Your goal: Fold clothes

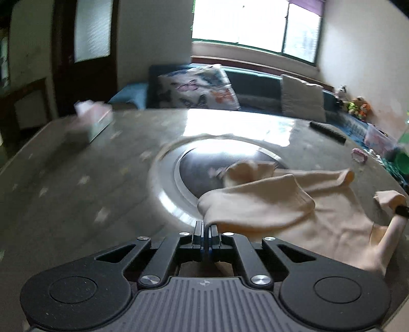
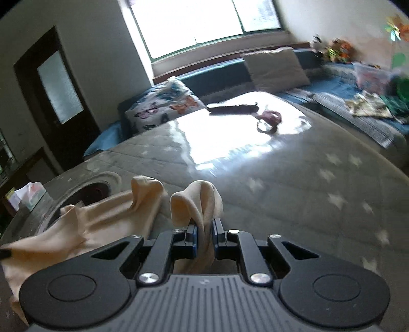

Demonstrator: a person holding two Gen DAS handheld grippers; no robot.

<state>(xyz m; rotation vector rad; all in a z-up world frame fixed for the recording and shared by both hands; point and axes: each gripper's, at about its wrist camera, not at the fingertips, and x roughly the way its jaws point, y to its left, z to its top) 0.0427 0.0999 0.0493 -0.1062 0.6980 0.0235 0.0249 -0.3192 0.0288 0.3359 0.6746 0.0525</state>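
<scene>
Garment spread over the near part of the bench, a sofa behind.

The garment [image 1: 294, 212] lies on the bench [image 1: 76, 184], partly over its round inset [image 1: 204, 163]. The left tool [image 1: 205, 229] grips its near edge, the right tool [image 2: 204, 227] a raised fold. A tissue box [image 1: 94, 117] sits far left, a dark bar [image 2: 232, 107] at the far edge, cushions [image 1: 199, 86] on the sofa [image 1: 255, 84] beyond.

A home living room: cushioned sofa [image 1: 255, 86], window [image 1: 242, 23], door [image 2: 51, 84].
</scene>
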